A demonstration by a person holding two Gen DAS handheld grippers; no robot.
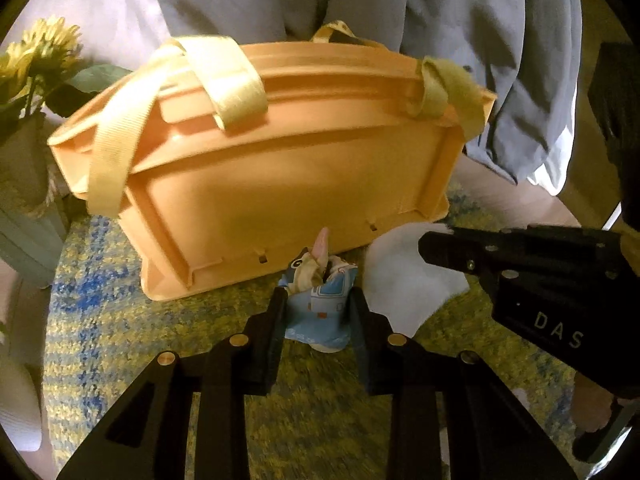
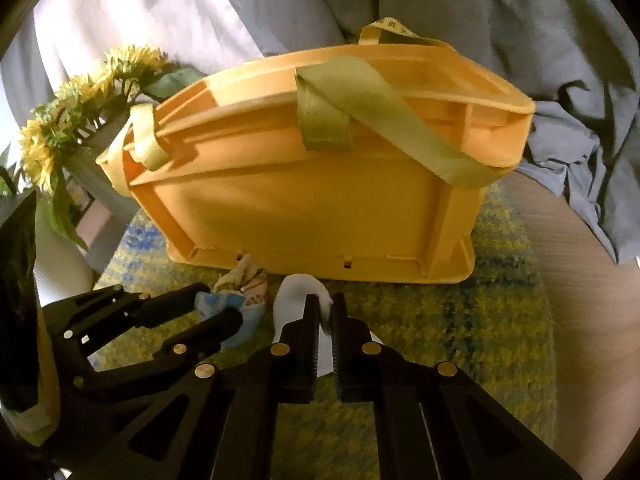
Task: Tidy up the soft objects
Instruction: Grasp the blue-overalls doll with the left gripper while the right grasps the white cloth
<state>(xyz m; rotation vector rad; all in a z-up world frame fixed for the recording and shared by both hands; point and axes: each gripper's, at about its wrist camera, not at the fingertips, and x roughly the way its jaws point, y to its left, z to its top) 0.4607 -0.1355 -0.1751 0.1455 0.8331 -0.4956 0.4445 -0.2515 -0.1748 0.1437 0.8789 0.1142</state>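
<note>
So we've got both grippers loaded right now. The left gripper [image 1: 318, 308] has its jaws clamped on a little blue printed cloth [image 1: 320, 300], bunched up between them, with a pinkish tip poking up ahead of the jaws toward the bin [image 1: 280, 160]. The right gripper [image 2: 325, 320] has its jaws nearly together, pinching a white cloth [image 2: 298, 292] that curls up just ahead of them. Both sit side by side over the rug [image 2: 460, 312], with the yellow bin just ahead.

What could go wrong, as we see it: the bin's rim sits well above both jaws, so a low carry would drag the cloths into its wall. The straps [image 1: 224, 76] drape over the near rim, and a dangling corner could snag there. The white cloth is held on a thin edge, so it might slip out on a quick lift. And the two grippers are close enough to bump.

Orientation: the blue cloth is crumpled, its long axis roughly upright, tip pointing up and toward the bin. The white one runs along the jaws, forward, and curls over at the far end.
</note>
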